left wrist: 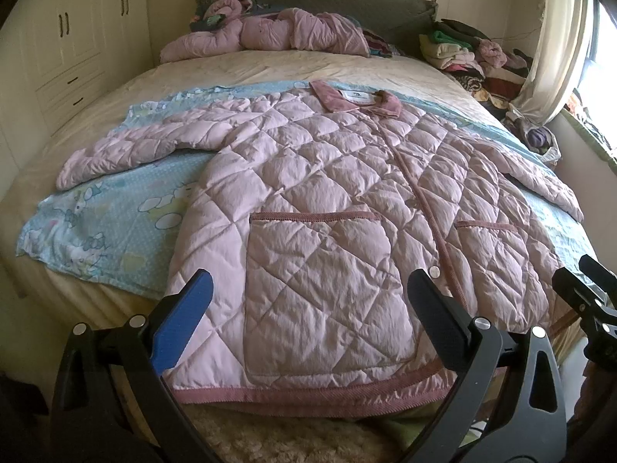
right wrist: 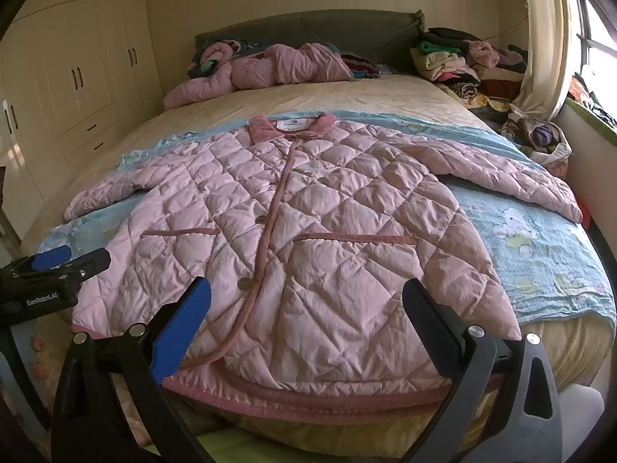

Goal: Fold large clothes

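Note:
A pink quilted jacket [left wrist: 308, 200] lies flat and face up on the bed, buttoned, collar at the far end, both sleeves spread out; it also shows in the right wrist view [right wrist: 300, 223]. Its hem hangs at the near bed edge. My left gripper [left wrist: 312, 289] is open and empty above the hem on the jacket's left pocket side. My right gripper [right wrist: 308, 301] is open and empty above the hem near the right pocket. The right gripper shows at the right edge of the left wrist view [left wrist: 586, 289], and the left gripper at the left edge of the right wrist view [right wrist: 58, 266].
A light blue cartoon sheet [left wrist: 115, 223] lies under the jacket on the beige bed [left wrist: 270, 65]. A crumpled pink garment [left wrist: 270, 32] lies by the headboard. Piled clothes [left wrist: 470, 58] sit at the far right. White wardrobes [left wrist: 69, 38] stand left; curtain and window right.

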Demonstrator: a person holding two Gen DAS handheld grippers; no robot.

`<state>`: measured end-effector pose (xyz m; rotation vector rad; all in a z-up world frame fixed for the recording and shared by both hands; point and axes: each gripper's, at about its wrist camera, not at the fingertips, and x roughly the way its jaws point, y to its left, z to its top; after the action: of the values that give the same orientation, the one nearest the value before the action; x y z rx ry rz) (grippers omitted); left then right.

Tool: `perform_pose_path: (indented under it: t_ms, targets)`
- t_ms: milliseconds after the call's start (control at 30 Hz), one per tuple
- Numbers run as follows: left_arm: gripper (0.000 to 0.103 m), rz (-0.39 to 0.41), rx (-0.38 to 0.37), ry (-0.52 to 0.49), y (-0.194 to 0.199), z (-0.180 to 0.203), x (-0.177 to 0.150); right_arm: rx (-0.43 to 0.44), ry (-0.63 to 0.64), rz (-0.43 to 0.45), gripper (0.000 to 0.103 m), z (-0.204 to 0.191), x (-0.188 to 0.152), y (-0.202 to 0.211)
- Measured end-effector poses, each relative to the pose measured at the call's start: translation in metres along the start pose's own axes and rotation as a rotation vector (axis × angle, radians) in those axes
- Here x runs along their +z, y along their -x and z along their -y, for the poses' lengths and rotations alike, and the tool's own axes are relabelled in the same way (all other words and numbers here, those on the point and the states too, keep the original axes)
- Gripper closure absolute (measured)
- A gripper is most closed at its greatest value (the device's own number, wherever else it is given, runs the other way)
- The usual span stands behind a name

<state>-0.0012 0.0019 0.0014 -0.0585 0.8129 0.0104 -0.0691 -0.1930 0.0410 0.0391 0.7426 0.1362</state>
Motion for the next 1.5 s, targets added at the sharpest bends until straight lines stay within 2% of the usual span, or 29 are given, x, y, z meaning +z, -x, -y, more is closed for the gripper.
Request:
perform_pose_path:
  t_ms: [300,433,933,1200,1500]
  targets:
    - [0.008,0.000,-0.003,0.000,0.001,0.000,0.000,0.019,0.002,-0.002,0.004,-0.001,0.006,-0.004]
    - [0.008,-0.008,0.005,0.009,-0.004,-0.003,0.011,0.030,0.001,-0.005,0.004,-0.001,0.013,-0.008]
    - [0.008,-0.024,0.015,0.032,-0.019,-0.008,0.035,0.085,-0.008,0.023,0.004,0.005,0.064,-0.021]
    - [0.008,-0.009,0.022,0.059,-0.023,-0.013,0.066,0.099,-0.020,0.040,0.004,0.007,0.095,-0.032]
    - [0.008,0.019,0.052,0.082,-0.030,-0.028,0.112,0.131,-0.071,0.021,0.004,0.017,0.133,-0.054]
